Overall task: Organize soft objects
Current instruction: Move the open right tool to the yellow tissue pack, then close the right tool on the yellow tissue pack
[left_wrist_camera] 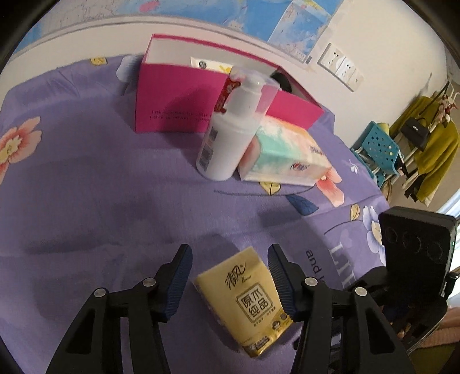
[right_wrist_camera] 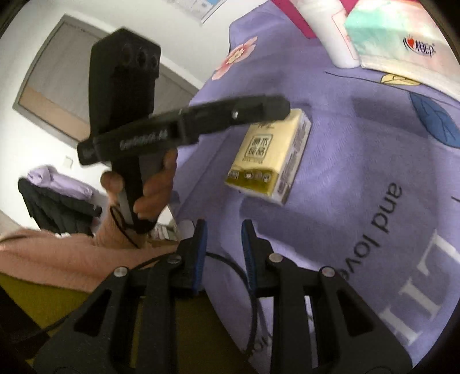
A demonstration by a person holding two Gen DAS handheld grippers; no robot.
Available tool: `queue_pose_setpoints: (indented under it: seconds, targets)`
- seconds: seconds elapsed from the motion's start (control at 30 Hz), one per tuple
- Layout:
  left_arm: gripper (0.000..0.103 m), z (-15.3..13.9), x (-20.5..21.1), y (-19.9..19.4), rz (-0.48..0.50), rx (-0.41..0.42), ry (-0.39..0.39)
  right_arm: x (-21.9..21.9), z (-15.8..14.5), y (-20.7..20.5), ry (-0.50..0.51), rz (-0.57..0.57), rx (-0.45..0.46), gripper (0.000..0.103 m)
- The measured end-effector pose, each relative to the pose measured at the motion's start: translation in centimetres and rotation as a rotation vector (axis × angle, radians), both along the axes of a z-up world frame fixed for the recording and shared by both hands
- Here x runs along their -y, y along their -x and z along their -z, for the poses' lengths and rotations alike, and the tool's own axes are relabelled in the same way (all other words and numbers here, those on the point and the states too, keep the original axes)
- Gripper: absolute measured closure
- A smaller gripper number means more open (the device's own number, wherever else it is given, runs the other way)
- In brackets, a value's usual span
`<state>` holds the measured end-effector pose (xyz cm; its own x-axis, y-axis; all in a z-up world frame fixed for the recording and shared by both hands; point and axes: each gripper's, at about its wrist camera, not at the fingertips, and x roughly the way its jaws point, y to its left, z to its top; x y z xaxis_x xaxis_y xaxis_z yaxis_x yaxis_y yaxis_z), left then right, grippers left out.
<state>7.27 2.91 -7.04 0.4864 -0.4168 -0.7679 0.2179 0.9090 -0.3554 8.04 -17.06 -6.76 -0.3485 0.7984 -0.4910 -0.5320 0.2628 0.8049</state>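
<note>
While the left hand-held gripper (left_wrist_camera: 230, 276) sits loose around the yellow tissue pack (left_wrist_camera: 247, 299), a crooked squeeze could push it away.

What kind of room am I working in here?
Probably a bedroom: the work surface is a purple floral bedsheet, clothes hang on a rack, and maps cover the wall.

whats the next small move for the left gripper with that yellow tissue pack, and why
Probably close the left gripper on the yellow tissue pack. The pack lies on the purple bedsheet between the two blue pads, tilted, with a clear gap at the left pad, so it isn't gripped yet. Once held, it could go into the open pink box behind.
</note>
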Motion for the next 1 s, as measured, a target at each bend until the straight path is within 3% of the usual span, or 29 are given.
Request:
queue_pose_setpoints:
  seconds: [0.27,0.63,1.0]
  targets:
    - [0.048,0.9,0.0,0.5,-0.007,-0.048,0.052,0.6,-0.5,-1.5,-0.031,0.132,0.019,0.076]
    - [0.048,1.0,2.0,1.1,0.049,-0.054,0.067,3.5,-0.4,-5.2,0.021,0.31,0.077,0.076]
    - [0.06,1.0,1.9,0.7,0.024,-0.034,0.043,4.0,-0.3,-5.5,0.066,0.335,0.123,0.076]
